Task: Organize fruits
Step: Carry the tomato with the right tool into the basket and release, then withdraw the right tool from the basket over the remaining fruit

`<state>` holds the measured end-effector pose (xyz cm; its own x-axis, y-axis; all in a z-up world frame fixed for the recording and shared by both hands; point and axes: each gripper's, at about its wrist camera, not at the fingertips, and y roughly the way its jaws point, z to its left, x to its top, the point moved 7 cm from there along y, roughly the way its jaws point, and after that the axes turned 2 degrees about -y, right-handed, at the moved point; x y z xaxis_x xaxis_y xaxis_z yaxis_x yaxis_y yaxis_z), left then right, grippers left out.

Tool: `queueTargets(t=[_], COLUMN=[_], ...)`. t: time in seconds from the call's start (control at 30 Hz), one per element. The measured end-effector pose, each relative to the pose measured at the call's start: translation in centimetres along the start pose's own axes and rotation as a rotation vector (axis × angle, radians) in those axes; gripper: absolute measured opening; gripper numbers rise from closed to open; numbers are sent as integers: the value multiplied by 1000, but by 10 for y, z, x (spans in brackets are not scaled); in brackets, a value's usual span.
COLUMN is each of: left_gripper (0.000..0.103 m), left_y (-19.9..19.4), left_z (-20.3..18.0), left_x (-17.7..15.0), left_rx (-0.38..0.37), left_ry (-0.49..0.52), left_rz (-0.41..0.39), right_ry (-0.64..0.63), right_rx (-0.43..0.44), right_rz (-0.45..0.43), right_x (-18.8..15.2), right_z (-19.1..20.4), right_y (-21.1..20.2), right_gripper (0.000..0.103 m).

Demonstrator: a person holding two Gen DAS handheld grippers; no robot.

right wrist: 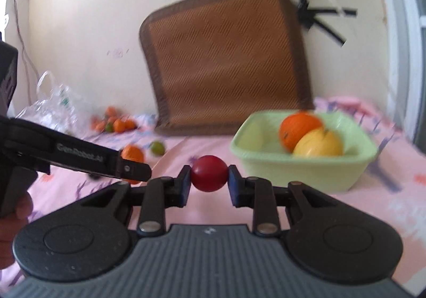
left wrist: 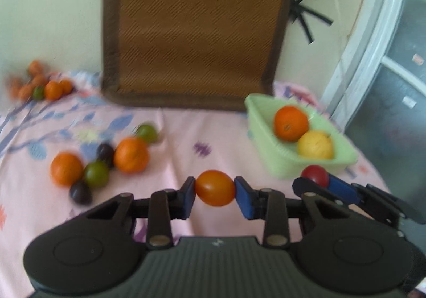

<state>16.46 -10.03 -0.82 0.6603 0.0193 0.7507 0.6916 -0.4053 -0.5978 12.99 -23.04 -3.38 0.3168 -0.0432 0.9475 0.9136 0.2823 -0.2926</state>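
An orange fruit (left wrist: pixel 215 187) is clamped in the left gripper (left wrist: pixel 215 193) and a red fruit (right wrist: pixel 209 173) in the right gripper (right wrist: pixel 209 182), both carried above the bed, the green basket (right wrist: pixel 306 173) lying ahead-right, nearer the right gripper.

Bare sheet (right wrist: pixel 213 212) ahead of tub (right wrist: pixel 306 170), tub's near corner free, fruit cluster (left wrist: pixel 101 165) left.
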Motion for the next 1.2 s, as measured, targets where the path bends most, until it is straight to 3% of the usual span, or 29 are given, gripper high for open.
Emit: queueTargets(t=[0.1, 0.2, 0.33, 0.53, 0.63, 0.8, 0.97, 1.2], left_gripper=[32, 32, 32, 33, 33, 46, 48, 54], left_y=[16, 44, 74, 97, 99, 73, 15, -48], left_z=[-26, -43, -60, -71, -73, -68, -38, 30], left_x=[27, 44, 52, 49, 47, 49, 41, 0], left_rx=[-46, -80, -113, -107, -96, -102, -59, 124], left_ry=[43, 59, 80, 110, 119, 109, 129, 180], left_rz=[-23, -8, 25, 57, 45, -21, -132, -207], right_ry=[-24, -34, 9, -35, -41, 3, 44, 8], right_rx=[-79, -153, -166, -179, -194, -185, -231, -292], right_rz=[-48, -41, -7, 3, -3, -50, -139, -196], right_x=[18, 22, 11, 8, 9, 11, 16, 21], right_z=[-22, -43, -59, -58, -59, -64, -70, -59], right_y=[5, 20, 31, 33, 33, 28, 16, 5], right_gripper=[32, 32, 32, 34, 48, 48, 48, 48])
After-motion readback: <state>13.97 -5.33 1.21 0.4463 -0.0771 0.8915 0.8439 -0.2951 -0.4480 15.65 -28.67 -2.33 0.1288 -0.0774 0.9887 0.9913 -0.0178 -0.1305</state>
